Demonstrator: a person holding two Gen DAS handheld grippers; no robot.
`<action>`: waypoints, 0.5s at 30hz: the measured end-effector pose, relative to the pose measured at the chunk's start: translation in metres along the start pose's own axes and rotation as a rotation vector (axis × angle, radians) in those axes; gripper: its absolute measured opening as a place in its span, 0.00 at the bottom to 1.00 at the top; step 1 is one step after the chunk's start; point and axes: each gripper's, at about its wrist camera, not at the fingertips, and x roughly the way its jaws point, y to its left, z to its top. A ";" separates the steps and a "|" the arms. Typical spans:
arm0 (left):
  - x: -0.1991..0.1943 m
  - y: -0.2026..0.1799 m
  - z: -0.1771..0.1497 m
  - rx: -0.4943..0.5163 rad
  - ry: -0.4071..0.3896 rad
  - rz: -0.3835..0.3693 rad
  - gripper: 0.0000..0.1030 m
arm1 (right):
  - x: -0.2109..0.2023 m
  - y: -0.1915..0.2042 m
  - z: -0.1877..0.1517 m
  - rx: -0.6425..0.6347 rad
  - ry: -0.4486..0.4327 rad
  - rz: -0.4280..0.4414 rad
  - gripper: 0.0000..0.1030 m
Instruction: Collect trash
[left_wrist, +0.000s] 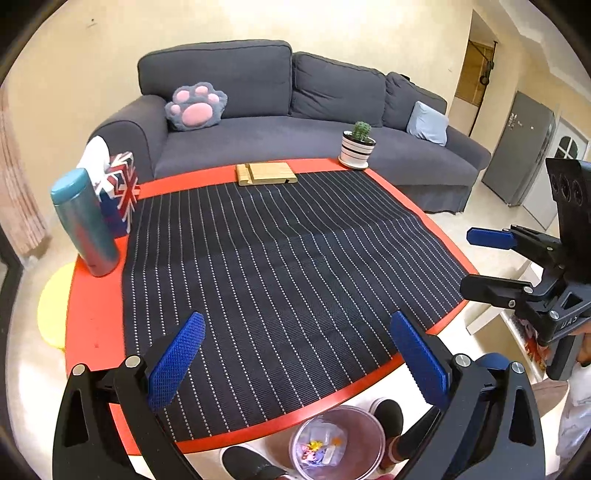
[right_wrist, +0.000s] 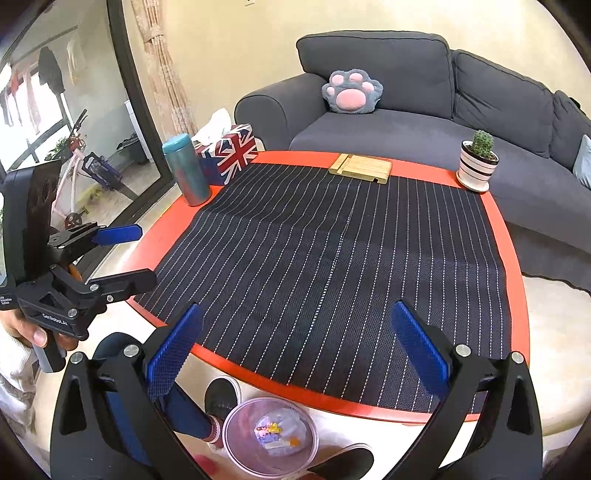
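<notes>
A clear round bin (left_wrist: 338, 441) stands on the floor below the table's near edge, with small colourful scraps of trash (left_wrist: 319, 448) inside; it also shows in the right wrist view (right_wrist: 271, 437). My left gripper (left_wrist: 295, 354) is open and empty above the near part of the striped mat (left_wrist: 277, 266). My right gripper (right_wrist: 297, 350) is open and empty above the mat's near edge (right_wrist: 332, 258). Each gripper shows in the other's view, at the right edge (left_wrist: 491, 262) and at the left edge (right_wrist: 129, 254). No loose trash shows on the mat.
On the red round table (left_wrist: 92, 314) stand a teal flask (left_wrist: 85, 225), a Union Jack tissue box (left_wrist: 120, 192), a wooden stand (left_wrist: 266, 173) and a potted cactus (left_wrist: 358, 146). A grey sofa (left_wrist: 295, 122) is behind. The person's feet (left_wrist: 251, 465) flank the bin.
</notes>
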 end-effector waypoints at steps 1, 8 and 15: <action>0.001 0.002 0.001 -0.011 0.000 -0.002 0.94 | 0.001 0.000 0.001 -0.001 0.001 0.002 0.97; 0.002 0.010 0.001 -0.042 -0.019 0.055 0.94 | 0.003 0.001 0.007 -0.022 0.000 0.008 0.97; 0.001 0.014 0.000 -0.062 -0.027 0.012 0.94 | 0.006 0.002 0.008 -0.025 0.002 0.012 0.97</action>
